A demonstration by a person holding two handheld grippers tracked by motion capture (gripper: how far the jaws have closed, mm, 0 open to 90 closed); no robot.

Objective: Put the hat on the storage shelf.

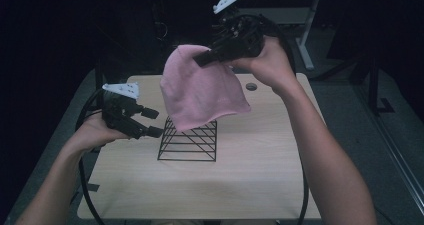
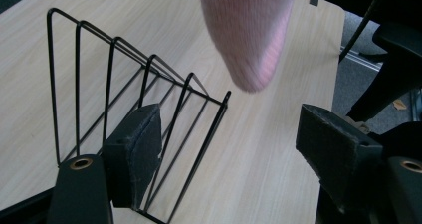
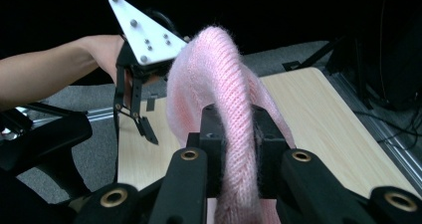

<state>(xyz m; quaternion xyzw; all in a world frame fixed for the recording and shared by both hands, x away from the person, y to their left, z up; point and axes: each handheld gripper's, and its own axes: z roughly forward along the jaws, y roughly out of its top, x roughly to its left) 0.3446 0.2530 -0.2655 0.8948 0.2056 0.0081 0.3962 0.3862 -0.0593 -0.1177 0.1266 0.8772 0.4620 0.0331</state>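
Note:
A pink knitted hat [image 1: 200, 87] hangs in the air above the table, held at its top edge by my right gripper [image 1: 206, 56], which is shut on it. In the right gripper view the hat's ribbed knit [image 3: 234, 129] is pinched between the two jaws. Below the hat stands a black wire rack [image 1: 190, 137] on the table. My left gripper [image 1: 154, 122] hovers just left of the rack, open and holding nothing. In the left gripper view the rack [image 2: 129, 99] sits behind the left jaw and the hat's lower end [image 2: 251, 35] dangles above.
The light wooden table [image 1: 250, 180] has a round cable hole [image 1: 251, 86] at the back right. Gripper cables trail along both table sides. Dark floor and desk legs [image 1: 305, 40] lie beyond the far edge.

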